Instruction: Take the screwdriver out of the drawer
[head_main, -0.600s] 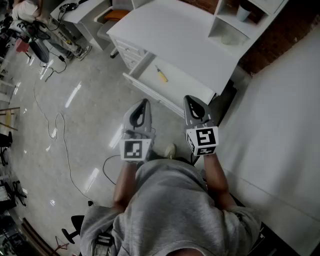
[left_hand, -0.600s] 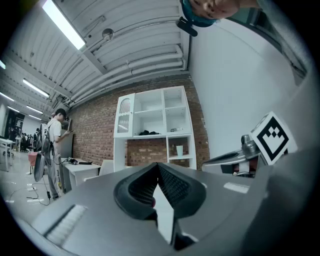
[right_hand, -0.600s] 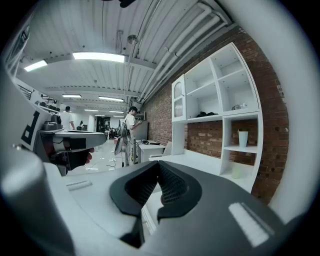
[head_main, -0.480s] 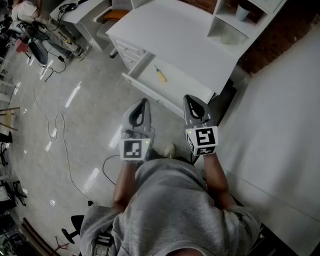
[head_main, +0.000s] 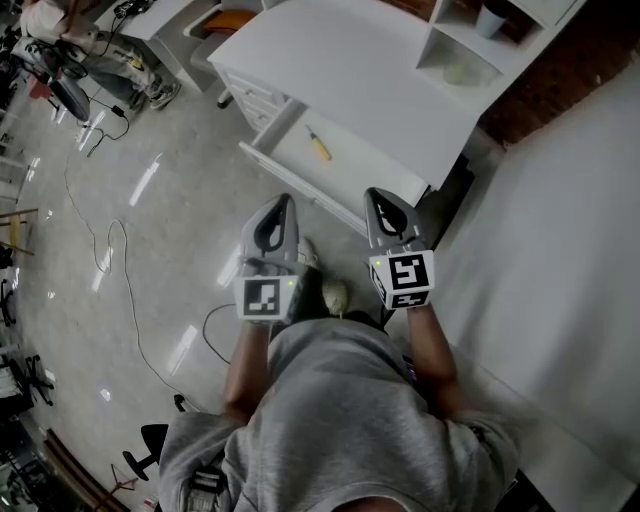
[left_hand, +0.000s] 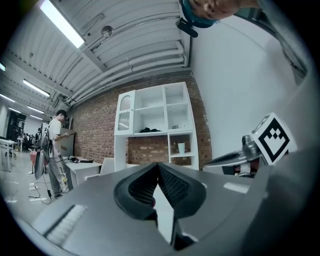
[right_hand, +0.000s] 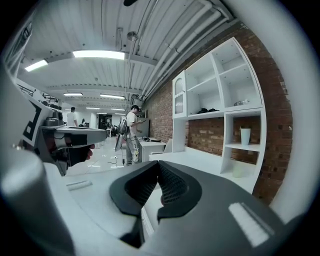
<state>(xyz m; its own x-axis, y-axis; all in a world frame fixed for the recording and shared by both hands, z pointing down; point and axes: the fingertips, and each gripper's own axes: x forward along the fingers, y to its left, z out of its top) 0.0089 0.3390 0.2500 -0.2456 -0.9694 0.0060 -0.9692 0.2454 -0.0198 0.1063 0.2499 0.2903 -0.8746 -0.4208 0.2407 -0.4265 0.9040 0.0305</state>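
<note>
Approach stage, by the look of it; the left gripper (head_main: 284, 205) and right gripper (head_main: 379, 198) are both closed and empty, short of the open drawer (head_main: 372, 172); the yellow-handled screwdriver (head_main: 318, 146) lies inside; next, one gripper must open and reach in.

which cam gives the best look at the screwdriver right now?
Head view: the screwdriver lies in plain sight in the open drawer, yellow handle clear, nothing over it. The left gripper view and the right gripper view don't show it: both look out at the shelving, not down into the drawer.
</note>
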